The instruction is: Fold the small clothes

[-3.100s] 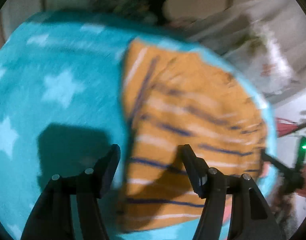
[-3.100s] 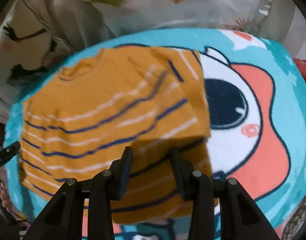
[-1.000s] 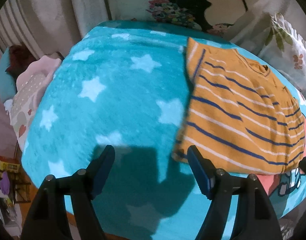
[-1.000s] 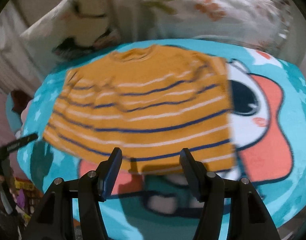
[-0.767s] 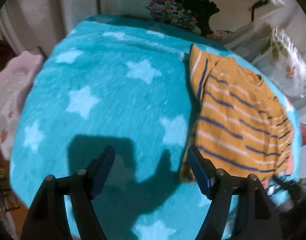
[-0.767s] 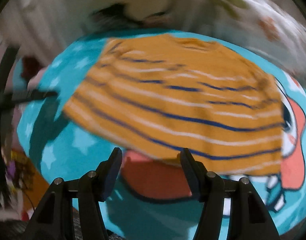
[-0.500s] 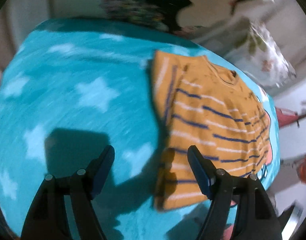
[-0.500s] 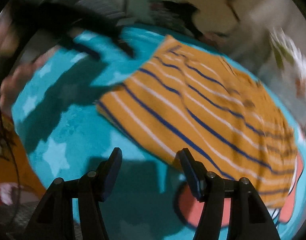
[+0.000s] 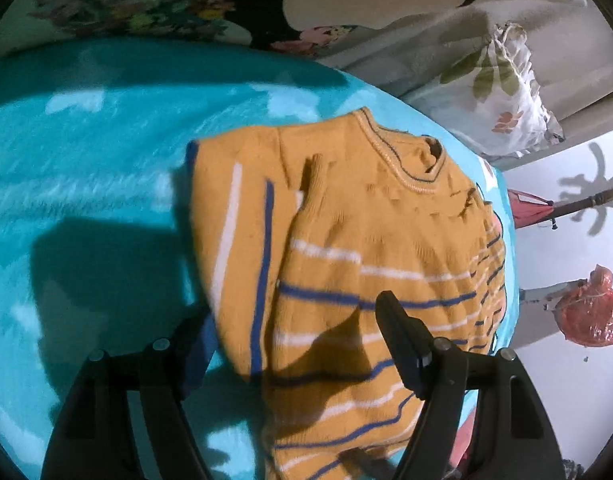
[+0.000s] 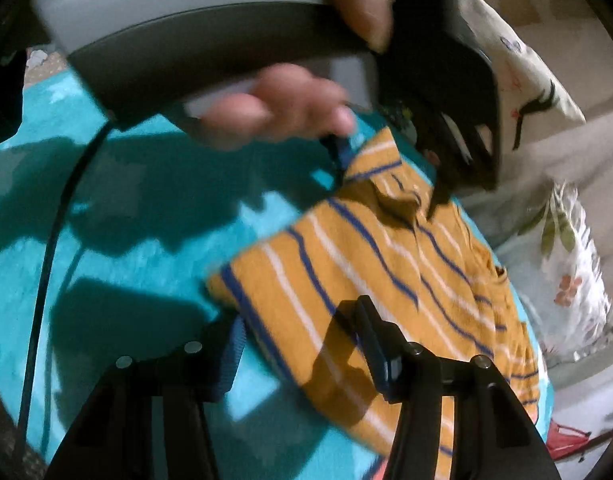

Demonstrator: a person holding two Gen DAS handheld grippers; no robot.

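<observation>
A: Largest first: teal star blanket [image 9: 86,168] on the bed, plush and loose; likely to be pinched together with the garment if either pair of tongs dips too deep.

B: Next: orange striped sweater [image 9: 346,264], lying flat on the blanket, one sleeve folded across the chest, neckline toward the pillows [image 9: 494,92]; fold liable to slide open if dragged rather than lifted.

A: Left tongs [image 9: 294,328]: spread wide, straddling the folded side edge near the sleeve, nothing pinched; risk of catching only the top layer, leaving the lower layer behind.

B: Right tongs [image 10: 298,340]: spread but just closing, straddling the hem corner [image 10: 230,284], pads not yet pressing; too early a closure liable to miss the cloth or nip a mere fringe.

A: Smallest: black cable [image 10: 42,272] trailing over the blanket beside the hem; possible snag on the lifted edge.

B: Uneven lift between the two sides; skewed crease.
</observation>
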